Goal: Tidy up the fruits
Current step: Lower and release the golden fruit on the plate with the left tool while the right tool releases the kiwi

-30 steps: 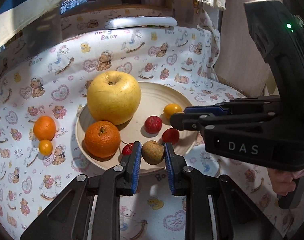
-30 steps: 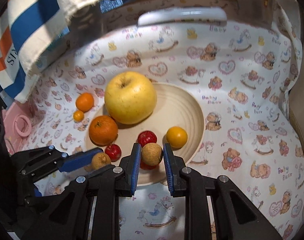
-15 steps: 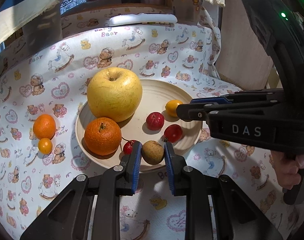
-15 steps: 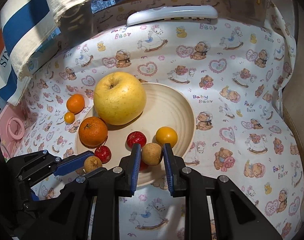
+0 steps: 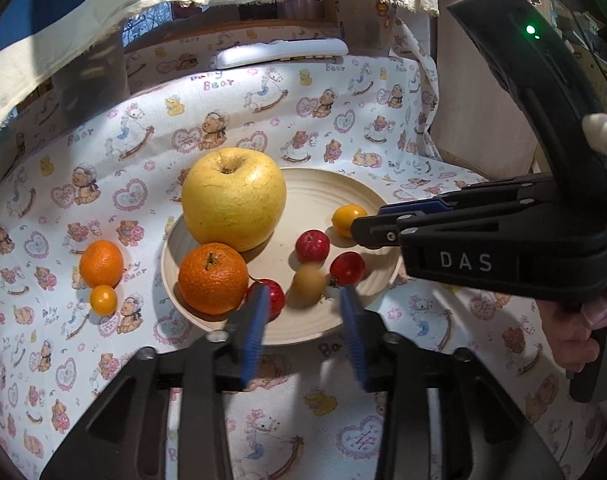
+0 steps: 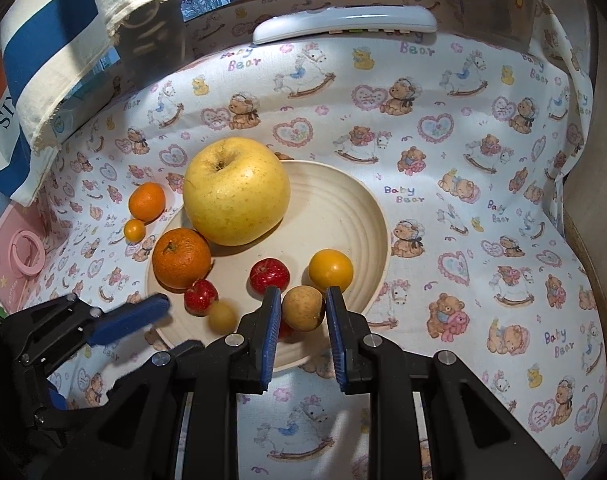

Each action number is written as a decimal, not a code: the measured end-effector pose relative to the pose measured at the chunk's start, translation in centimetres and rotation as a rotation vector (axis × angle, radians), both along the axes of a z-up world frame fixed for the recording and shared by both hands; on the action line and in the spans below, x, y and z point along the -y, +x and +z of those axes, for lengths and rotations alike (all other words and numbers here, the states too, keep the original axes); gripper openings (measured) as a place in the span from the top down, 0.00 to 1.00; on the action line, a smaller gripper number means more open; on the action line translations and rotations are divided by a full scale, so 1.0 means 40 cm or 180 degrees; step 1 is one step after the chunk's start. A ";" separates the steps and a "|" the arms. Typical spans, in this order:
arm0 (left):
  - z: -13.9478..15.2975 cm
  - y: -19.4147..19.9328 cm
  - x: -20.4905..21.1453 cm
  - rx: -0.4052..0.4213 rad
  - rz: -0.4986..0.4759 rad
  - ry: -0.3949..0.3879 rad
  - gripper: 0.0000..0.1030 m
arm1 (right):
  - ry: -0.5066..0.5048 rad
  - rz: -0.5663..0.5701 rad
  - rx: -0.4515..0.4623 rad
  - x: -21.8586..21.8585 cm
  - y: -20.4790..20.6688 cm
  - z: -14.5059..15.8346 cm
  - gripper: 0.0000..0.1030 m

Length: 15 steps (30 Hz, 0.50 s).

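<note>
A cream plate [image 5: 343,184] [image 6: 343,200] holds a big yellow apple [image 5: 233,198] [image 6: 236,192], an orange [image 5: 212,278] [image 6: 181,258], small red fruits [image 5: 312,247] [image 6: 269,276] and a small yellow fruit [image 5: 348,220] [image 6: 330,271]. My left gripper [image 5: 305,304] is open; a small brown fruit [image 5: 309,280] [image 6: 222,315], blurred, sits on the plate between its fingers. My right gripper [image 6: 303,312] is shut on another small brown fruit [image 6: 303,307] over the plate's near rim.
A mandarin [image 5: 101,263] [image 6: 146,201] and a tiny orange fruit [image 5: 103,300] [image 6: 135,230] lie on the bear-print cloth left of the plate. A white remote [image 5: 281,52] [image 6: 343,24] lies at the back. A pink case [image 6: 11,256] sits far left.
My left gripper has opened and let go of its brown fruit, which now rests on the plate. My right gripper still holds its brown fruit.
</note>
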<state>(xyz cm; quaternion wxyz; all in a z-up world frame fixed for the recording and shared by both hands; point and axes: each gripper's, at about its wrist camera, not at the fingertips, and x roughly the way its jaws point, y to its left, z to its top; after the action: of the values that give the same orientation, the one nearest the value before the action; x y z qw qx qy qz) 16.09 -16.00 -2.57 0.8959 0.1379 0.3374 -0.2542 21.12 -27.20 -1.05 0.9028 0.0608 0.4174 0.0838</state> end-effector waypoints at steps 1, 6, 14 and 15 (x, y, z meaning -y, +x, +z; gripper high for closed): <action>0.003 0.000 -0.003 0.0016 0.0017 -0.0005 0.56 | 0.0020 -0.0010 0.0006 0.003 0.000 0.001 0.77; 0.016 0.004 -0.027 0.0171 0.0240 -0.0008 0.31 | 0.0070 -0.0092 0.0087 0.018 -0.007 0.016 0.74; 0.058 -0.002 -0.064 0.0356 0.0369 -0.0137 0.29 | 0.0038 -0.0184 0.0261 0.026 -0.021 0.045 0.55; 0.062 -0.001 -0.069 0.0378 0.0404 -0.0151 0.28 | 0.0010 -0.0208 0.0287 0.026 -0.023 0.048 0.54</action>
<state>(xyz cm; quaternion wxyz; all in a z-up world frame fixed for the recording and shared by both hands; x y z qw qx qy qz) 16.05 -13.23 -0.10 0.9316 0.1098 0.2856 -0.1962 20.21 -28.26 0.89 0.9228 0.0720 0.3741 0.0576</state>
